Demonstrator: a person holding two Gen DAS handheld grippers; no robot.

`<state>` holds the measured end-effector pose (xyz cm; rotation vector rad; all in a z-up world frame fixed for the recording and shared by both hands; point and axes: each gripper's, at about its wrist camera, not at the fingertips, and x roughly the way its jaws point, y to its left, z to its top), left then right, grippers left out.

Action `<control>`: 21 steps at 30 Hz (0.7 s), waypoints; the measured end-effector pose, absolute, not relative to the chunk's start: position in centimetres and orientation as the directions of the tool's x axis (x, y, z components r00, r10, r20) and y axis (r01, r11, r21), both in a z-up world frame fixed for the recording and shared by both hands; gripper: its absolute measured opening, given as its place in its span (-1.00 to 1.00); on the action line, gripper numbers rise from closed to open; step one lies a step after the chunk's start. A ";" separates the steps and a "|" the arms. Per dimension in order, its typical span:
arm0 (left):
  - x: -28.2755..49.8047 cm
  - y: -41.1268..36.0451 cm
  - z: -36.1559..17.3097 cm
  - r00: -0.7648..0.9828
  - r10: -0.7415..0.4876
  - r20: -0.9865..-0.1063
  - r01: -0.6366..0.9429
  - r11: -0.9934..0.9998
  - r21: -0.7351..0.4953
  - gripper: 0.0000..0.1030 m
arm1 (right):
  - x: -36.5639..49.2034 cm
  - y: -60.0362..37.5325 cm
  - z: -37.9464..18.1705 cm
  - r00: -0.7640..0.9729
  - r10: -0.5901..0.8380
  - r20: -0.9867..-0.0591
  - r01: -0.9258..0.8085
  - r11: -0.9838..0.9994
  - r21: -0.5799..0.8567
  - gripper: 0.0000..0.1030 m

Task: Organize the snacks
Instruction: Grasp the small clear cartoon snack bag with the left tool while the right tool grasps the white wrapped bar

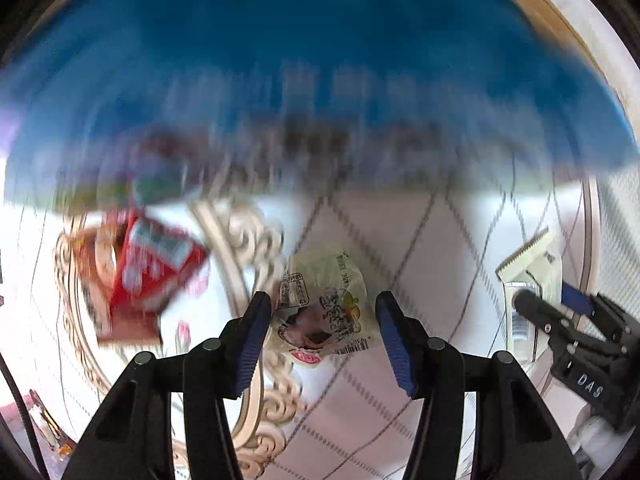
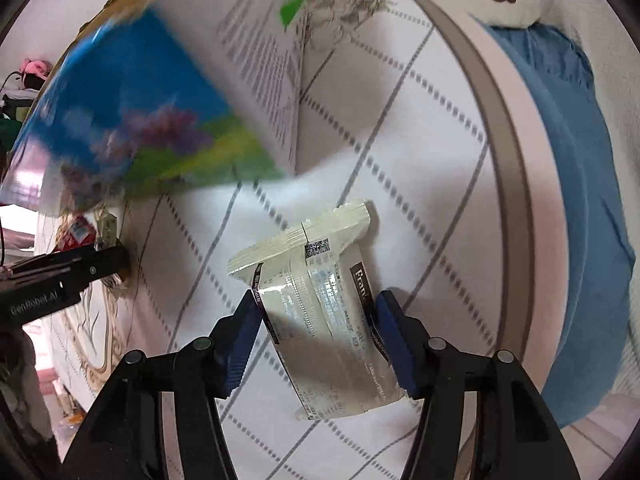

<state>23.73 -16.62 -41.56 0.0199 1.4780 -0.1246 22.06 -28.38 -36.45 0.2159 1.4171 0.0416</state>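
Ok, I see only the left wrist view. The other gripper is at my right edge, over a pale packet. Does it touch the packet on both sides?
Observer: Yes. The right gripper has the silver packet between its jaws, and each jaw touches one long side.
Operator: What is printed on it?
Observer: A dark strip with letters starting "Fran", next to the right jaw.
Operator: What lies beyond the packet?
Observer: The quilted cover ends at a brown border. A blue cloth lies past it.
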 end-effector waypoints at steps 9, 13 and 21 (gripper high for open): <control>17.8 -15.9 -45.6 -0.050 -0.183 -0.982 0.074 0.980 -0.186 0.09 | 16.2 -26.7 -38.3 0.095 0.240 -0.966 0.134 0.959 0.252 0.16; 17.8 -16.5 -46.2 -0.048 -0.177 -0.983 0.076 0.981 -0.181 0.07 | 15.5 -26.7 -39.2 0.057 0.247 -0.967 0.136 0.958 0.252 0.24; 16.1 -16.6 -43.8 -0.017 -0.158 -0.987 0.105 0.982 -0.159 0.03 | 15.1 -24.2 -39.5 0.100 0.203 -0.974 0.113 0.970 0.214 0.19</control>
